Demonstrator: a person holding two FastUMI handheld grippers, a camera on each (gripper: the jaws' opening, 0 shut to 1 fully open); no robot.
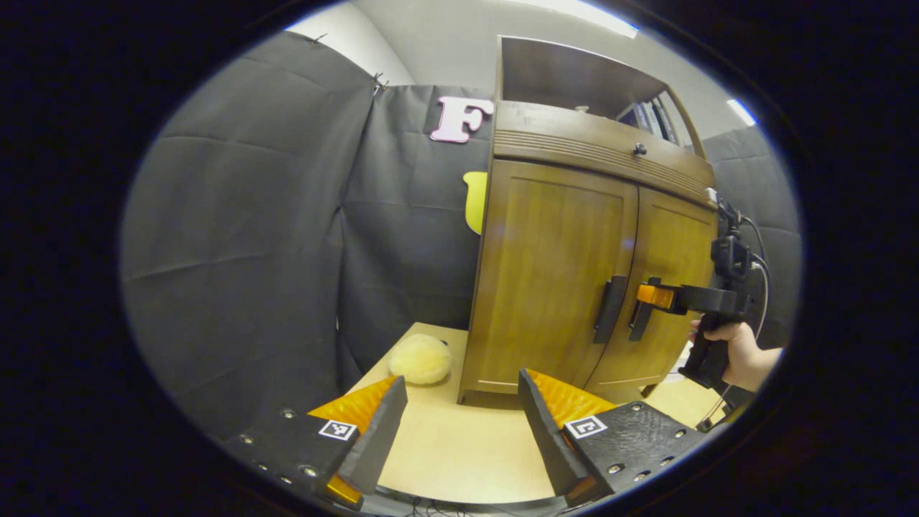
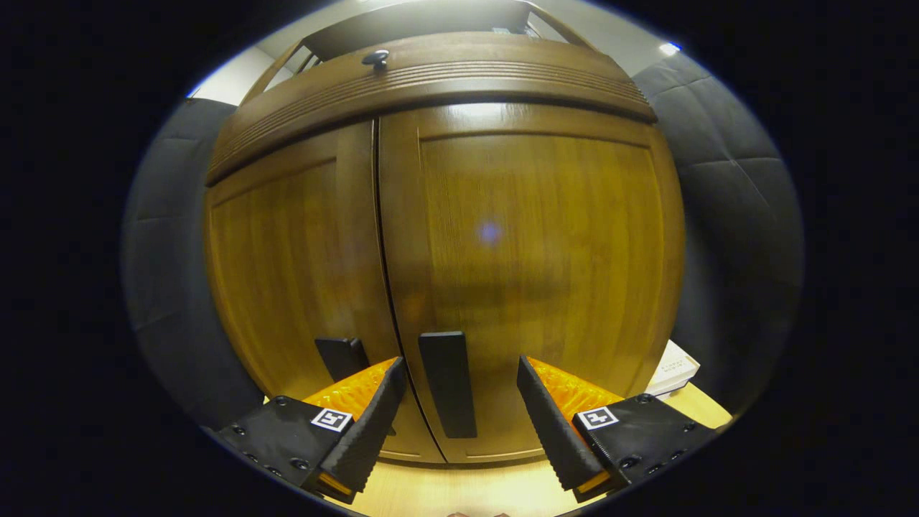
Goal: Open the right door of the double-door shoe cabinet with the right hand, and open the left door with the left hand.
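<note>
Neither door is open yet; both steps are remaining. The shoe cabinet is standing on the pale surface, its left door and right door sitting closed, two doors in all. Left to right: the left gripper is hovering well short of the cabinet, jaws released, holding nothing. The left handle is going untouched. The right gripper is straddling the right handle, jaws spread and not pressing on it (two handles counted, one drawer knob above).
</note>
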